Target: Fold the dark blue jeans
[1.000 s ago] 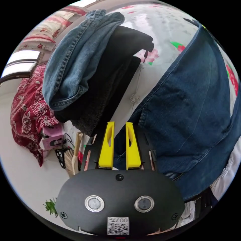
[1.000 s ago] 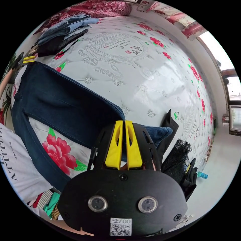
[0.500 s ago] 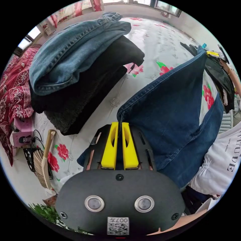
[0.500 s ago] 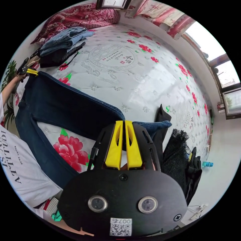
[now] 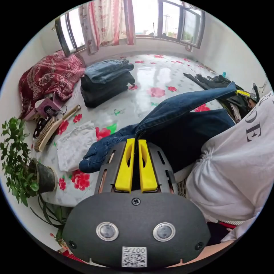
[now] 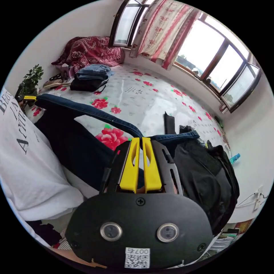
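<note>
Above the flowered mattress (image 5: pixel 159 74), the dark blue jeans (image 5: pixel 182 105) hang stretched between the two grippers. The left gripper (image 5: pixel 136 141) has its yellow jaws clamped on one end of the denim, and the right gripper (image 6: pixel 140 139) pinches the other end. A stack of folded clothes (image 5: pixel 107 81) lies farther back, near a red patterned blanket (image 5: pixel 47 75).

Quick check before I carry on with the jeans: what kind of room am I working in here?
Most likely a bedroom in a home. The work surface is a quilted floral mattress, a rumpled red patterned blanket lies near the curtained windows, and folded clothes are stacked on it.
</note>
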Available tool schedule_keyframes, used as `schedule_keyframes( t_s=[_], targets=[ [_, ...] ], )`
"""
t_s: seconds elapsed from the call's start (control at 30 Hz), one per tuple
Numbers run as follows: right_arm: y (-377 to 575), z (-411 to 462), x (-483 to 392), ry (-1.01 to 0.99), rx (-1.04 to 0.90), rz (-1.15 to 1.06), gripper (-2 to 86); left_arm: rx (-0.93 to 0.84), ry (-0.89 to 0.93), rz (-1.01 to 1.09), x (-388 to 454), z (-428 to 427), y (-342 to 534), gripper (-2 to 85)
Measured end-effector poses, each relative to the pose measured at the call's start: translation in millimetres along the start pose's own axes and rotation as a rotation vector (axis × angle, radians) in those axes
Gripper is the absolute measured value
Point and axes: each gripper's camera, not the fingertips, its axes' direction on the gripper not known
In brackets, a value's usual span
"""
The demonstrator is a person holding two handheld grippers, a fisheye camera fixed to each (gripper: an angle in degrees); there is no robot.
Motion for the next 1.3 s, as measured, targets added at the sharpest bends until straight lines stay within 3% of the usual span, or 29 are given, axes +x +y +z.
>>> schedule_keyframes(
  t_s=[0.13, 0.2, 0.43, 0.53, 0.6, 0.67, 0.8, 0.97, 1.1, 1.3],
  targets=[
    [100.0, 112.5, -28.6, -0.123, -0.402, 0.106, -0.2, -0.314, 0.057, -0.038, 48.3, 96.4, 67.0, -0.3],
    [125.6, 137.1, -30.6, -0.141, -0.480, 0.150, -0.2, -0.346, 0.041, -0.010, 60.4, 111.2, 75.6, -0.3],
    [135.1, 99.5, 11.7, -0.209, -0.403, 0.211, 0.2, -0.369, -0.021, 0.167, 86.1, 85.5, 68.9, -0.2],
    [160.8, 97.3, 31.6, -0.236, -0.442, 0.297, 1.3, -0.380, -0.009, 0.114, 92.4, 91.5, 83.6, 0.1],
    [182.2, 81.0, 57.4, -0.258, -0.352, 0.446, 2.5, -0.362, -0.006, 0.063, 93.7, 91.0, 89.6, 0.2],
    [218.8, 55.1, 107.1, -0.369, -0.135, 0.735, 3.7, -0.362, -0.014, 0.028, 96.9, 91.7, 92.6, 0.3],
    [271.1, 43.5, 171.3, -0.341, 0.071, 1.091, 4.6, -0.387, -0.054, 0.022, 110.2, 93.3, 93.9, 0.3],
    [280.1, 94.4, 219.6, -0.265, -0.199, 1.245, 4.7, -0.410, -0.063, 0.024, 119.1, 89.1, 96.6, 0.4],
    [275.5, 106.5, 232.7, -0.221, -0.225, 1.267, 2.9, -0.420, -0.078, 0.008, 126.1, 84.1, 100.5, 0.4],
    [249.8, 54.6, 254.9, -0.103, -0.121, 0.984, 0.7, -0.438, -0.112, 0.010, 136.8, 75.1, 105.5, 0.9]
  ],
)
